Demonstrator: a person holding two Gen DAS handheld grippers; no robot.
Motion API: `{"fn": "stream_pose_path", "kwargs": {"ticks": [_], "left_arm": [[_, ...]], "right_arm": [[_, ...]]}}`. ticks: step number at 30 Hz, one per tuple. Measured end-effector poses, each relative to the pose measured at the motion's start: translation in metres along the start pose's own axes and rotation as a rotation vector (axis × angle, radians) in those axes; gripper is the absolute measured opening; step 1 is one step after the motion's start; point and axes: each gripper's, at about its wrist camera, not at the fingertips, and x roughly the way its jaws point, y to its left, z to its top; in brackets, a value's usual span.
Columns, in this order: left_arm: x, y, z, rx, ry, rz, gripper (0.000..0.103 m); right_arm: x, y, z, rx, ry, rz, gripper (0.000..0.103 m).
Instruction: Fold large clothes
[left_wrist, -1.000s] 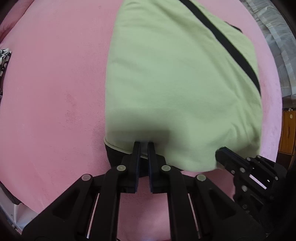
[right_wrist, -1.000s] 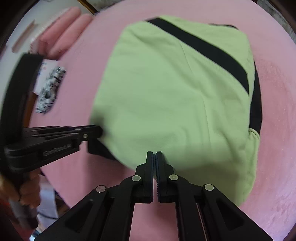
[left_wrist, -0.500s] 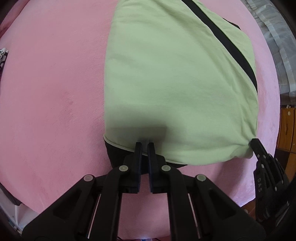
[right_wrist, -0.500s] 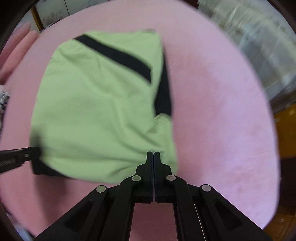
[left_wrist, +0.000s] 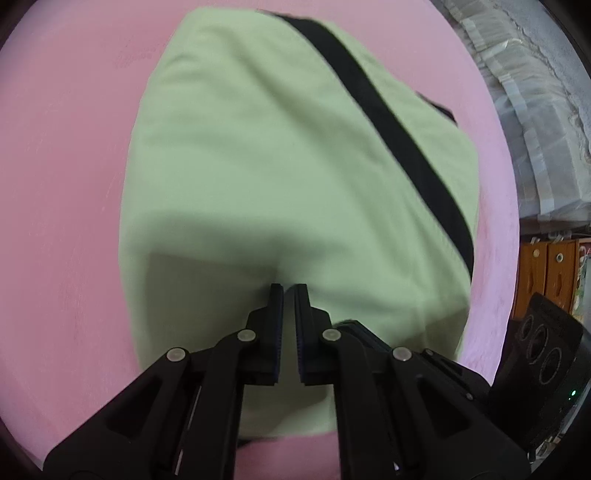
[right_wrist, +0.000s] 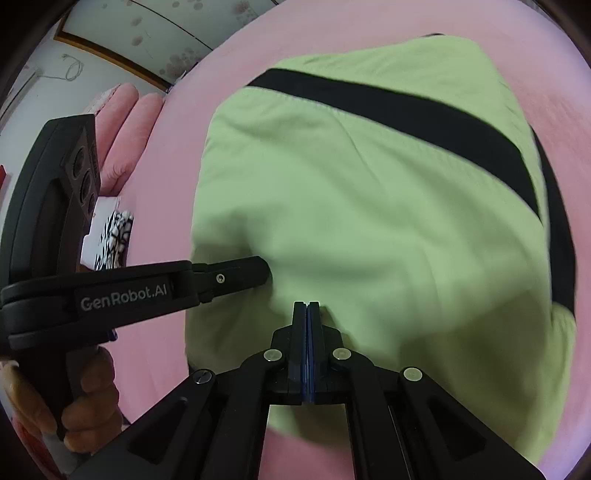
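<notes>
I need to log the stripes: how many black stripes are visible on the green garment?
2 in the right wrist view: a diagonal stripe across the green garment and an edge stripe along its right side; folds may hide more.

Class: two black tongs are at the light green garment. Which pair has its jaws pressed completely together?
The right black tongs: their jaws meet flush, with no gap. The left black tongs show a narrow slit between theirs.

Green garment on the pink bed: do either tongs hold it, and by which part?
Both tongs, left and right, are shut over the green garment; whether cloth is pinched cannot be told.
</notes>
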Motion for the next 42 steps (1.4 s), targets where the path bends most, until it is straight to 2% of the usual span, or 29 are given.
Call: {"fn": "stream_pose_path", "kwargs": {"ticks": [5, 9, 11, 13, 16, 19, 22, 23, 25, 26, 28, 29, 34, 35, 38, 40, 42], "left_arm": [[-0.005, -0.001, 0.041, 0.023, -0.106, -0.020, 0.006], [-0.006, 0.004, 0.067, 0.018, -0.191, 0.020, 0.006], [-0.010, 0.009, 0.078, 0.000, -0.213, 0.028, 0.006], [-0.014, 0.017, 0.086, -0.020, -0.227, 0.025, 0.005], [-0.026, 0.029, 0.091, -0.020, -0.250, 0.017, 0.005], [-0.035, 0.036, 0.081, 0.026, -0.308, 0.023, 0.005], [-0.046, 0.052, 0.066, -0.002, -0.345, 0.005, 0.006], [-0.048, 0.057, 0.057, -0.021, -0.355, 0.015, 0.006], [-0.053, 0.068, 0.036, -0.060, -0.369, 0.031, 0.006], [-0.052, 0.067, 0.023, -0.076, -0.376, 0.018, 0.006], [-0.052, 0.068, -0.007, -0.090, -0.383, -0.038, 0.006], [-0.052, 0.066, -0.019, -0.097, -0.375, -0.043, 0.006], [-0.057, 0.045, -0.067, -0.081, -0.337, 0.012, 0.006], [-0.061, 0.040, -0.077, -0.072, -0.319, 0.031, 0.006], [-0.069, 0.023, -0.107, -0.069, -0.276, 0.087, 0.006], [-0.078, 0.011, -0.120, -0.061, -0.243, 0.096, 0.006], [-0.083, -0.003, -0.131, -0.047, -0.228, 0.103, 0.006]], "right_arm": [[0.005, -0.010, 0.047, 0.032, -0.063, 0.026, 0.000], [0.004, -0.019, 0.086, 0.003, -0.139, -0.032, 0.000], [0.007, -0.030, 0.107, 0.026, -0.146, -0.046, 0.000], [0.006, -0.044, 0.122, 0.040, -0.166, -0.097, 0.000], [-0.005, -0.065, 0.123, 0.042, -0.177, -0.100, 0.000], [-0.023, -0.080, 0.113, 0.059, -0.254, -0.350, 0.000], [-0.043, -0.100, 0.091, 0.164, -0.273, -0.310, 0.000], [-0.043, -0.096, 0.085, 0.173, -0.268, -0.326, 0.000], [-0.050, -0.090, 0.065, 0.163, -0.253, -0.417, 0.000], [-0.052, -0.087, 0.056, 0.159, -0.245, -0.443, 0.000], [-0.062, -0.082, 0.033, 0.159, -0.241, -0.454, 0.000], [-0.067, -0.079, 0.021, 0.161, -0.234, -0.452, 0.000], [-0.087, -0.052, -0.039, 0.138, -0.177, -0.422, 0.000], [-0.080, -0.036, -0.048, 0.139, -0.157, -0.419, 0.000], [-0.086, -0.023, -0.060, 0.131, -0.120, -0.431, 0.003], [-0.093, -0.022, -0.065, 0.117, -0.071, -0.460, 0.007], [-0.094, -0.007, -0.069, 0.111, -0.018, -0.437, 0.026]]}}
